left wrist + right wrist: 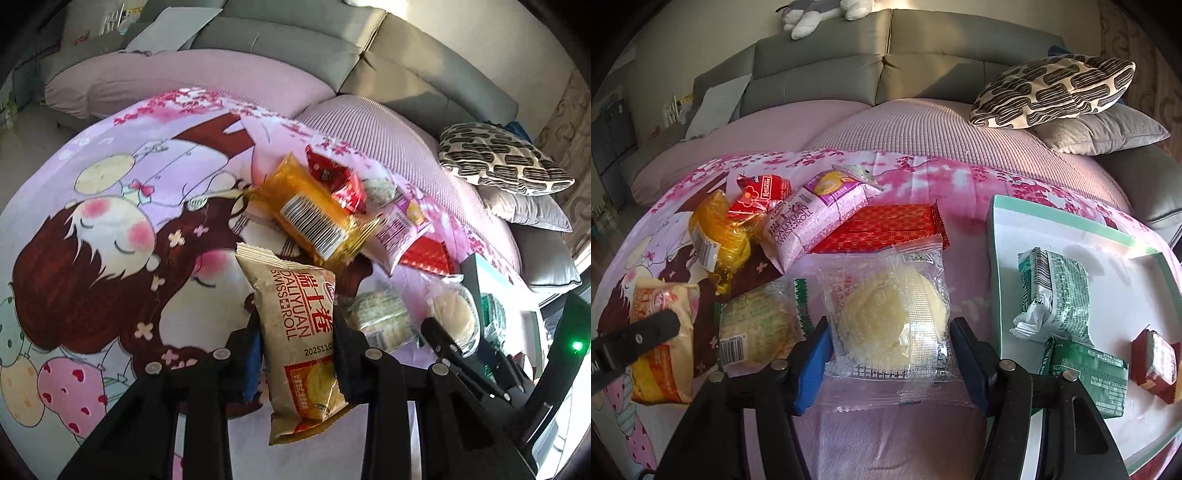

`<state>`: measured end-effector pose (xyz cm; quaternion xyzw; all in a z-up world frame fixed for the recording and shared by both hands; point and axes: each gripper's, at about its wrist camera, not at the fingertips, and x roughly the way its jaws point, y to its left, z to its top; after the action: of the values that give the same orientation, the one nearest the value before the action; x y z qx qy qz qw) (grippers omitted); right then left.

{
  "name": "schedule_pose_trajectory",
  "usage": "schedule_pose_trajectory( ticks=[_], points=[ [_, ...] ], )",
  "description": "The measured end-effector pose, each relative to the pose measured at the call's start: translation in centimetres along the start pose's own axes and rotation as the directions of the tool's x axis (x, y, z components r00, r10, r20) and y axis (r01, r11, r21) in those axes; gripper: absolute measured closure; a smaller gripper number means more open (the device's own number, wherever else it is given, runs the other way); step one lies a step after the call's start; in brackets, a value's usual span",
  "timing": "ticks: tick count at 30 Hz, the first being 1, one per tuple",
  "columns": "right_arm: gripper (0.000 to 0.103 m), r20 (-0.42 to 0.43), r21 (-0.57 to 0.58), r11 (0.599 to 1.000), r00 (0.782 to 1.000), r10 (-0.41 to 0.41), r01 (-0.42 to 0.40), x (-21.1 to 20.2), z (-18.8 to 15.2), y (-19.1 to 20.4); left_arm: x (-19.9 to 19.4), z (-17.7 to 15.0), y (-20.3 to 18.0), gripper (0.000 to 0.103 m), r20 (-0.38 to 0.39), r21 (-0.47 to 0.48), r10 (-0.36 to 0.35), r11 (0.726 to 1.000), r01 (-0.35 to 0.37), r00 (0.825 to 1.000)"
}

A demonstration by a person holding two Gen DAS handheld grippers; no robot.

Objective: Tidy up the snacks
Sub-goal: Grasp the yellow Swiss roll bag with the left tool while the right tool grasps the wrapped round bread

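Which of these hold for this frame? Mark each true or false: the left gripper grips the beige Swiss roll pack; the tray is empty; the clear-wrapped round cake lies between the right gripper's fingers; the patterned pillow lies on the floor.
1. The left gripper grips the beige Swiss roll pack. True.
2. The tray is empty. False: it holds a green-and-white packet, a dark green packet and a red packet.
3. The clear-wrapped round cake lies between the right gripper's fingers. True.
4. The patterned pillow lies on the floor. False: it rests on a grey pillow on the sofa.
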<state>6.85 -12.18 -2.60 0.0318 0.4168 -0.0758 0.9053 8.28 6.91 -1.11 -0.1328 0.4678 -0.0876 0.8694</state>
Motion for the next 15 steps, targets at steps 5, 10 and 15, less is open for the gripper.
schedule_pose_trajectory(
  ticks=[5, 10, 15],
  points=[
    [0.041, 0.007, 0.017, 1.0, 1.0, 0.01, -0.01, -0.2, 0.0, -0.3, 0.1, 0.6, -0.4, 0.069, 0.021, 0.005, -0.004, 1.0, 0.004, 1.0],
    [0.042, 0.008, 0.041, 0.999, 1.0, 0.028, -0.028, -0.4, 0.1, -0.6, 0.3, 1.0, -0.7, 0.069, 0.035, 0.006, -0.005, 1.0, 0.005, 0.999],
    [0.042, 0.017, 0.049, 0.998, 0.999, 0.039, -0.04, -0.7, 0.2, -0.8, 0.4, 1.4, -1.1, 0.069, 0.048, 0.012, -0.008, 1.0, 0.008, 0.999]
  ],
)
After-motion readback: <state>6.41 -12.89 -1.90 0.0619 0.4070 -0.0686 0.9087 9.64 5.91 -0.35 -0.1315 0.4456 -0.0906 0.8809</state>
